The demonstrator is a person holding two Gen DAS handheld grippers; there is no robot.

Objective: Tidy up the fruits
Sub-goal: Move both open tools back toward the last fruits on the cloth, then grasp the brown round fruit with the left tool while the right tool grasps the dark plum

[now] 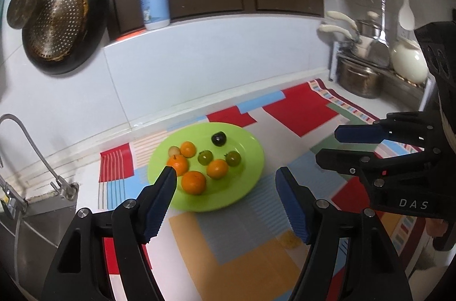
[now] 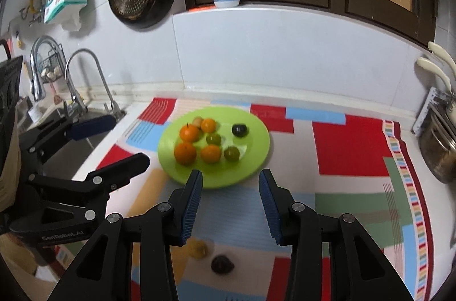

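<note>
I have both grippers hanging over the worktop (image 2: 285, 90) with nothing in either. The left gripper (image 1: 228, 201) has its jaws standing wide, nothing between them; the right gripper (image 2: 230, 204) has its jaws parted less, also with only mat showing in the gap. I read that as both being free to go for the next fruit.

Most of the fruit is gathered on the green plate (image 2: 256, 158), which sits on the patchwork mat (image 2: 350, 147) towards the back wall. On it I count four oranges, the nearest one (image 2: 185, 153) by the front rim, two green fruits (image 2: 231, 153) beside them, a dark plum (image 2: 239, 129) set apart at the far side, and a small pale fruit (image 2: 197, 121) tucked behind the oranges. Like seems to be lying near like, so I judge the plate is the collecting place.

Two pieces are not yet there: a yellow fruit (image 2: 198, 249) and a second dark fruit (image 2: 222, 264) lie on the mat close under the right gripper, just apart from each other and well short of the plate. They are blurred, so I cannot name them surely.

The sink (image 1: 37, 215) and tap (image 1: 34, 147) are off to the left, clear of the work. My guess is the right gripper takes one of the two strays next, being nearest.
</note>
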